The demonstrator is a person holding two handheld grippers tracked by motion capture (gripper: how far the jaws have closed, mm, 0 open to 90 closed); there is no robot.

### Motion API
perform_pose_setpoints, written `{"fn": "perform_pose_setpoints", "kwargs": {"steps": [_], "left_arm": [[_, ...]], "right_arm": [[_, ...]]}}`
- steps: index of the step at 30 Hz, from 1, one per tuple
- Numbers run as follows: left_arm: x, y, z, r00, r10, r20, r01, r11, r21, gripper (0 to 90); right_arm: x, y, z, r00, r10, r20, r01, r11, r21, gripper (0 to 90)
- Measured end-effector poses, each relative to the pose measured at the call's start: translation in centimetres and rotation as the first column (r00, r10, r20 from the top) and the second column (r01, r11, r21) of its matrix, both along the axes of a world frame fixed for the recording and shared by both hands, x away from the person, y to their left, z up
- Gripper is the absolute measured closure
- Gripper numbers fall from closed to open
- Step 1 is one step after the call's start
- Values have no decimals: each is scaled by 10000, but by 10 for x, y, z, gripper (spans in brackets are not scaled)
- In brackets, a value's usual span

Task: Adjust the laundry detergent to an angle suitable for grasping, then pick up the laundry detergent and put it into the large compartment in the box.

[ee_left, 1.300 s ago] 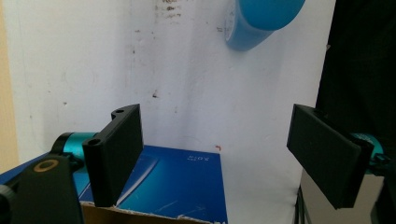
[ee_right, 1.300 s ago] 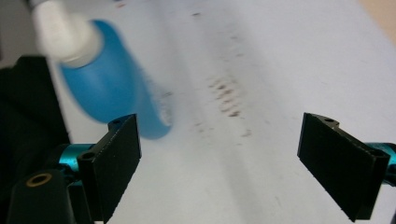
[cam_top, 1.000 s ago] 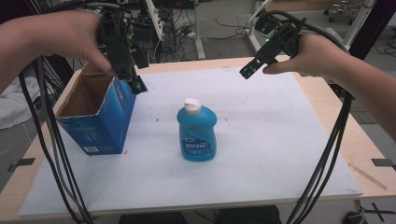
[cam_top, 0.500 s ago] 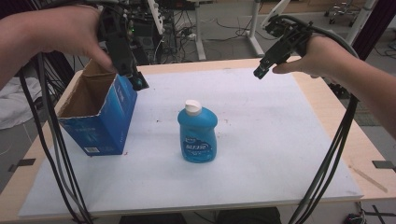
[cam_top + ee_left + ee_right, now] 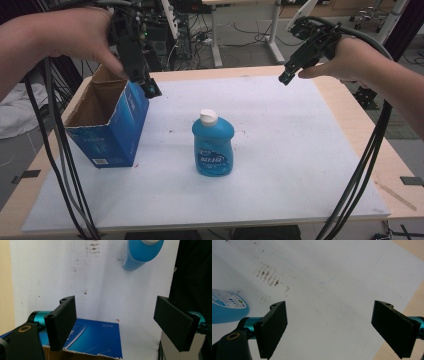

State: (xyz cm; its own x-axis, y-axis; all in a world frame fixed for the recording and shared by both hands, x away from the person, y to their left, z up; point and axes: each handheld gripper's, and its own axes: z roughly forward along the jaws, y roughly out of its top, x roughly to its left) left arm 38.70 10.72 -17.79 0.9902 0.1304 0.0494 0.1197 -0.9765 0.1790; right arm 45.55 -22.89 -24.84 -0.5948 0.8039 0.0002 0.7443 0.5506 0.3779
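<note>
One open blue cardboard box [image 5: 107, 125] stands at the left of the counter [image 5: 350, 130], and the left gripper [image 5: 150, 90] hangs right over its far right corner, fingers [image 5: 62, 322] spread wide with nothing between them. In the left gripper view the torn box rim sits just under those fingers. Moving right: one blue dish soap bottle [image 5: 213, 145] with a white cap stands upright at mid-counter, well apart from both pairs of fingers, beyond the left pair and off to the side of the right pair. Further right, the right gripper [image 5: 286, 77] hovers above the far edge, its fingers [image 5: 273, 327] wide apart and empty, with bare sheet below them. A white sheet [image 5: 280, 165], lightly stained, covers the wooden counter. Behind it are desk legs, cables and a grey floor.
</note>
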Motion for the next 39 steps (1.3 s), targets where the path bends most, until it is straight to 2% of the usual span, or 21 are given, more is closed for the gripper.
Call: {"fn": "perform_pose_setpoints", "kwargs": {"steps": [4, 19, 39], "left_arm": [[-2, -1, 1, 10000, 25, 58, -25, 10000, -20, 186], [-2, 1, 3, 9999, 67, 114, -66, 10000, -66, 186], [0, -3, 6, 9999, -102, 31, 102, 9999, 32, 186]], "right_arm": [[0, 1, 1, 10000, 14, -18, -14, 9999, 124, 127], [1, 8, -1, 9998, 80, -170, -78, 9999, 84, 127], [2, 2, -3, 9997, 90, -212, -86, 9998, 171, 127]]}}
